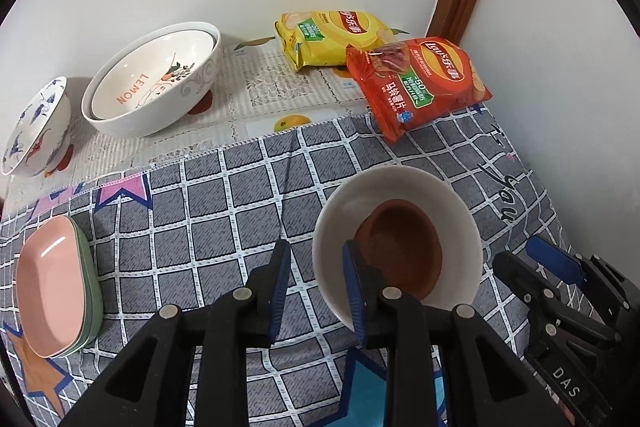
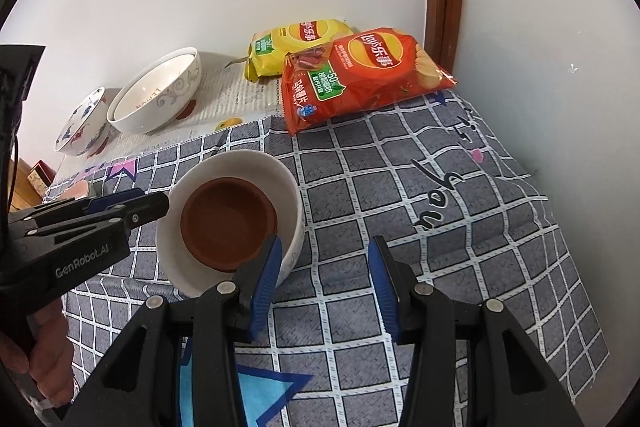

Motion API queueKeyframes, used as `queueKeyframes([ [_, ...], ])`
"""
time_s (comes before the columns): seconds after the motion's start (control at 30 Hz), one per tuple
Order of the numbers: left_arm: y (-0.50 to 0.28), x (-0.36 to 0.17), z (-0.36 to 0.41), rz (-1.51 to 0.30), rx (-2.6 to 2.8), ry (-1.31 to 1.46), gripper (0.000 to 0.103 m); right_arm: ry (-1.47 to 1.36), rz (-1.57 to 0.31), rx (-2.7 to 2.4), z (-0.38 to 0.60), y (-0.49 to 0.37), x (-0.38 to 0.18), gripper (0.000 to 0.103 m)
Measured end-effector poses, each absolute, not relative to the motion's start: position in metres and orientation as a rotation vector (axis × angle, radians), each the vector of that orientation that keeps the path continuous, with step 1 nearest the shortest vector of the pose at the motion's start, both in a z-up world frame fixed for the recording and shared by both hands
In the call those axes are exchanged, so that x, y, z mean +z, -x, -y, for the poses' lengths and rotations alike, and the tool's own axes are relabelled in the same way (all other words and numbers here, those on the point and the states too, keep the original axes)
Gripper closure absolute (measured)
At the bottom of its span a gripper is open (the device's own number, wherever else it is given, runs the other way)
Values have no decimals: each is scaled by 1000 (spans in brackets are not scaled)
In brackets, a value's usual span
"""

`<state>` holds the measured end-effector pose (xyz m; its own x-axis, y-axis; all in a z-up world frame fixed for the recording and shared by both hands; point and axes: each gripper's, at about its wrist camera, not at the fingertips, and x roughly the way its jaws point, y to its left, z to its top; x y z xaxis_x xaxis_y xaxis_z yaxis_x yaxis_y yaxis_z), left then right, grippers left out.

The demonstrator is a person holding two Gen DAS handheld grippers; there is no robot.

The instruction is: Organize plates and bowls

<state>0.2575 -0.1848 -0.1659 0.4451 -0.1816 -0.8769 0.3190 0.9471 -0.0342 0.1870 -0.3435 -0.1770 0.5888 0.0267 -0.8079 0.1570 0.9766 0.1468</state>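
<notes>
A white bowl [image 1: 460, 211] [image 2: 288, 187] with a brown dish [image 1: 404, 247] [image 2: 228, 227] nested inside stands on the grey checked cloth. My left gripper [image 1: 316, 267] [image 2: 160, 205] straddles the bowl's left rim: one finger is over the inside, the other outside. The pads stand a little apart and do not press on the rim. My right gripper [image 2: 324, 267] [image 1: 532, 259] is open just right of the bowl, its left finger beside the near rim, only cloth between its fingers.
At the back left are two nested white bowls [image 1: 156, 79] [image 2: 156, 95] marked LEMON and a blue-patterned bowl [image 1: 36, 127] [image 2: 80, 131]. A pink plate [image 1: 52, 283] lies on a green one at the left. Yellow [image 1: 332, 35] and red [image 1: 420, 83] chip bags sit by the wall.
</notes>
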Motion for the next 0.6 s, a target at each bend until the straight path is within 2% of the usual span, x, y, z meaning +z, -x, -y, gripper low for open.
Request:
queueKeyframes([
  [0.6,-265,-175,186,-1083,-320,-147,78,-239,-969,-67,337,-201,-193,59],
])
